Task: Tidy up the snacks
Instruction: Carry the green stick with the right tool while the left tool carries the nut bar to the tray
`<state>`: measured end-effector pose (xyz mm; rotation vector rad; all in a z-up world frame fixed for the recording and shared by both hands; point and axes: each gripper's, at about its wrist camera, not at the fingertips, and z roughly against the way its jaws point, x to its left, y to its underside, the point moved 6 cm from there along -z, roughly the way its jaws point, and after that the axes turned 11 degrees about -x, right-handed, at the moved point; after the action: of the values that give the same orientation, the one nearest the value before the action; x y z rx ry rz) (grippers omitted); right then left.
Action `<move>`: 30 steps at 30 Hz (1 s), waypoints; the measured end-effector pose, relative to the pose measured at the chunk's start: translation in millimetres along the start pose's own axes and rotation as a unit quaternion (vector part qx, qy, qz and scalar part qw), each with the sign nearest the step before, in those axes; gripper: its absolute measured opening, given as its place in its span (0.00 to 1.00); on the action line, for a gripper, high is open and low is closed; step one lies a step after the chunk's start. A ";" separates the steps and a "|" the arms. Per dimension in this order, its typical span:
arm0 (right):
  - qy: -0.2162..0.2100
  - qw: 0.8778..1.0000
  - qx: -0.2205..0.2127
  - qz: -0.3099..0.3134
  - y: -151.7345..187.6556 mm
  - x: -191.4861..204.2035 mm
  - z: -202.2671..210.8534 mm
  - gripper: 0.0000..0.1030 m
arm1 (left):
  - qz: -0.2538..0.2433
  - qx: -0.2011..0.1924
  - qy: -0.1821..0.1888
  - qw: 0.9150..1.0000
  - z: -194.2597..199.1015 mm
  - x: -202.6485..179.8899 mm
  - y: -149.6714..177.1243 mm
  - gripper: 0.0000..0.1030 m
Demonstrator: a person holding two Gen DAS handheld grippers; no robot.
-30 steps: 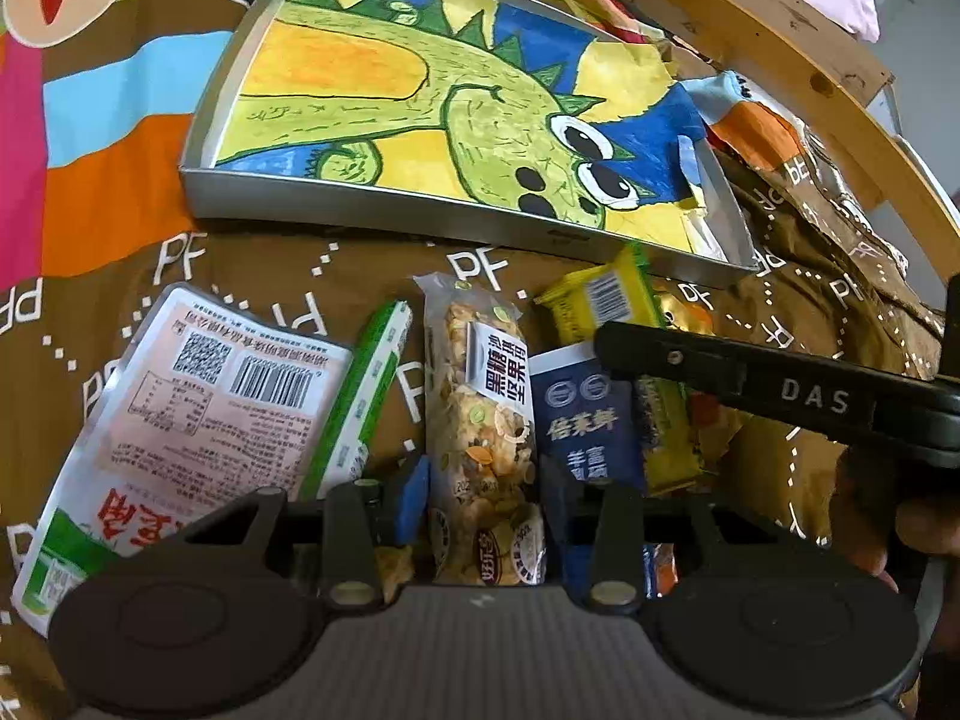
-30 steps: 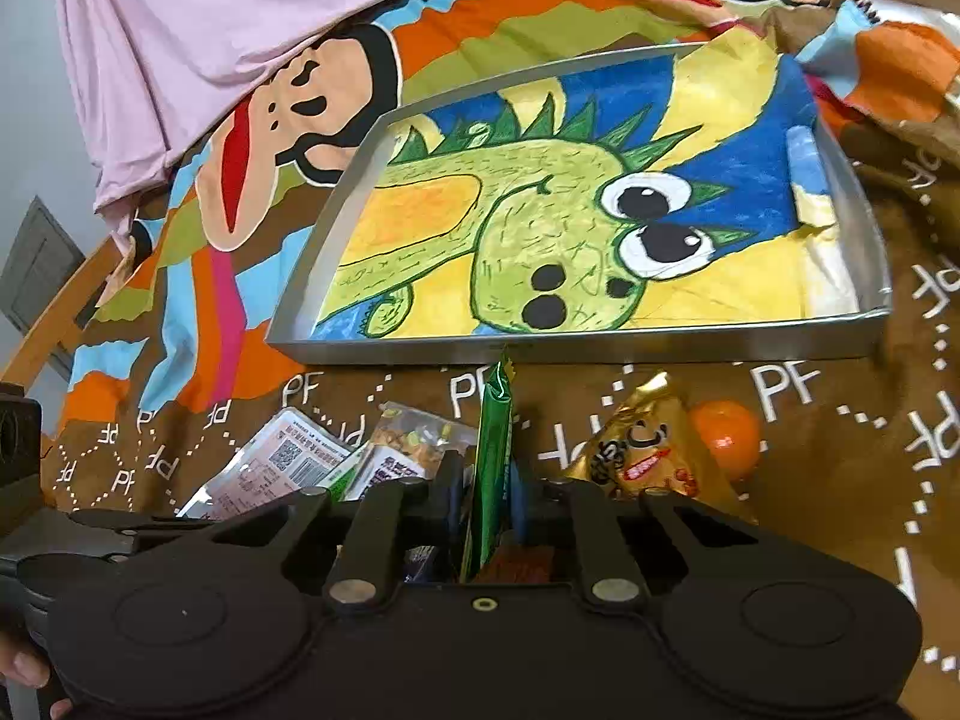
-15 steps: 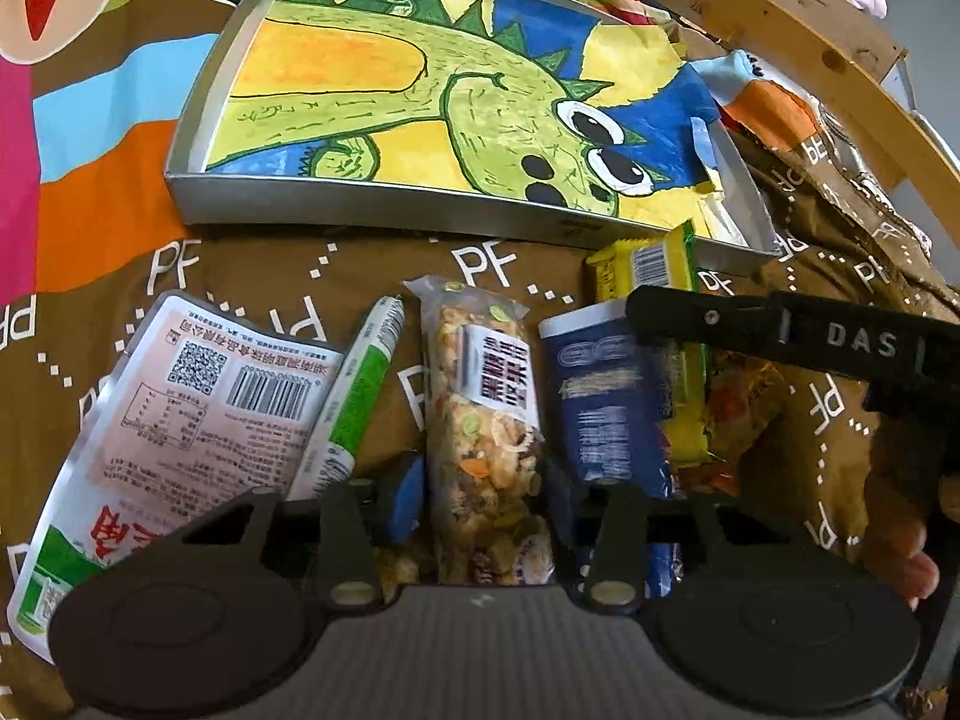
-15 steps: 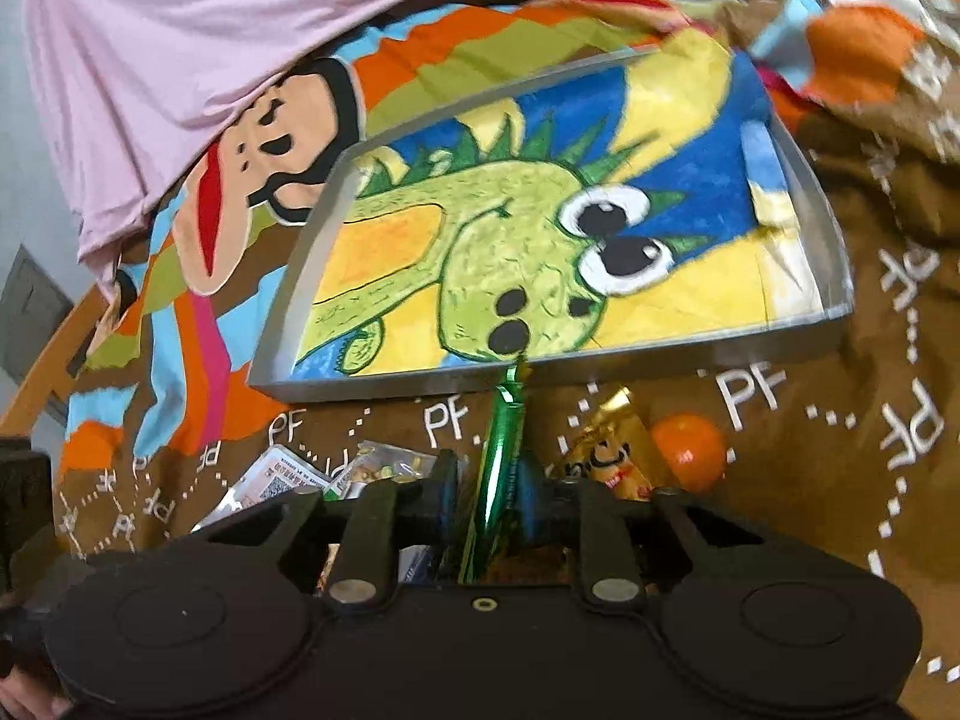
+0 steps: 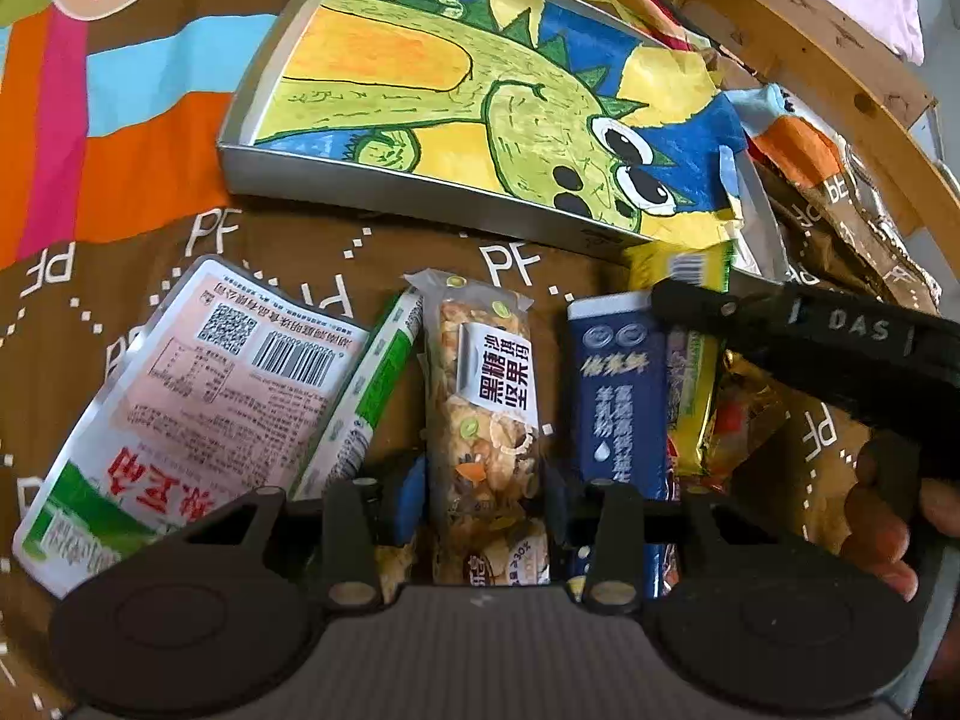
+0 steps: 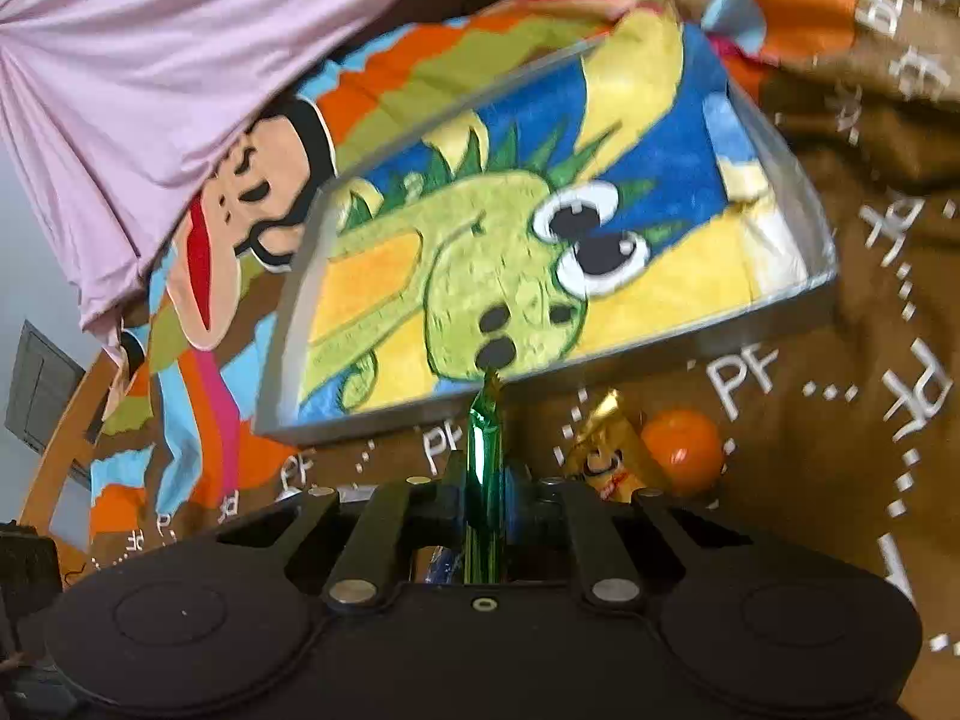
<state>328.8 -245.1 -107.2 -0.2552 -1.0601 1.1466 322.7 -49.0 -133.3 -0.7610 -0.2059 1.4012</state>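
Observation:
A clear-wrapped nut bar [image 5: 480, 396] lies on the brown bedspread, and my left gripper [image 5: 483, 498] is shut on its near end, blue pads against both sides. My right gripper [image 6: 483, 498] pinches a thin green-and-yellow foil packet [image 6: 480, 450], seen edge-on and pointing at the tray; its jaws are closing tight on it. From the left wrist view, that right gripper's black finger [image 5: 780, 324] crosses the same packet [image 5: 690, 408] at the right. The silver tray [image 5: 384, 192] with a dinosaur drawing inside lies just beyond the snacks, its near wall [image 6: 690, 342] in front of the packet's tip.
A pink-white pouch [image 5: 198, 396], a green-white stick [image 5: 372, 384], a blue packet [image 5: 618, 396] and a gold packet [image 5: 744, 414] lie around the bar. An orange ball [image 6: 681, 450] sits beside the gold packet [image 6: 606, 450]. A wooden frame [image 5: 810, 60] borders the bed; pink cloth [image 6: 150, 90] hangs behind.
The right gripper has rolled, so the tray now looks tilted, with the green packet still pinched. The left gripper has stayed on the nut bar.

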 end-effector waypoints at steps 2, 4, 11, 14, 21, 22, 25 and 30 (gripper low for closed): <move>0.003 1.000 -0.011 0.005 -4.6 2.1 6.3 0.11 | 0.005 -0.007 -0.003 1.000 5.3 -0.2 0.0 0.43; 0.004 1.000 -0.021 0.008 -7.5 3.4 11.9 0.11 | 0.011 -0.018 -0.010 1.000 11.3 0.1 -0.6 0.43; -0.004 1.000 -0.016 0.001 -9.9 3.3 18.8 0.14 | 0.021 -0.031 -0.021 0.999 21.2 1.0 -2.1 0.43; -0.001 1.000 -0.016 -0.004 -7.1 0.4 18.7 0.14 | 0.023 -0.038 -0.021 0.999 22.7 1.5 -4.8 0.43; 0.004 0.998 -0.057 -0.008 -18.9 -0.1 29.6 0.11 | 0.027 -0.062 -0.017 0.998 26.6 1.8 -12.6 0.43; 0.002 0.998 -0.063 -0.010 -21.3 0.6 31.5 0.11 | 0.031 -0.065 -0.015 0.997 27.0 2.1 -15.0 0.43; -0.007 0.997 -0.078 -0.006 -32.0 6.4 36.8 0.11 | 0.044 -0.084 -0.005 0.995 29.9 0.8 -28.3 0.43; -0.034 0.993 -0.109 -0.004 -57.0 19.5 37.4 0.11 | 0.044 -0.132 -0.013 0.990 30.1 -1.6 -69.3 0.43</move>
<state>334.7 -266.4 -39.8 -0.3859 -1.2474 1.0387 361.6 -38.3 -69.4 -0.9805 -0.3881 1.4862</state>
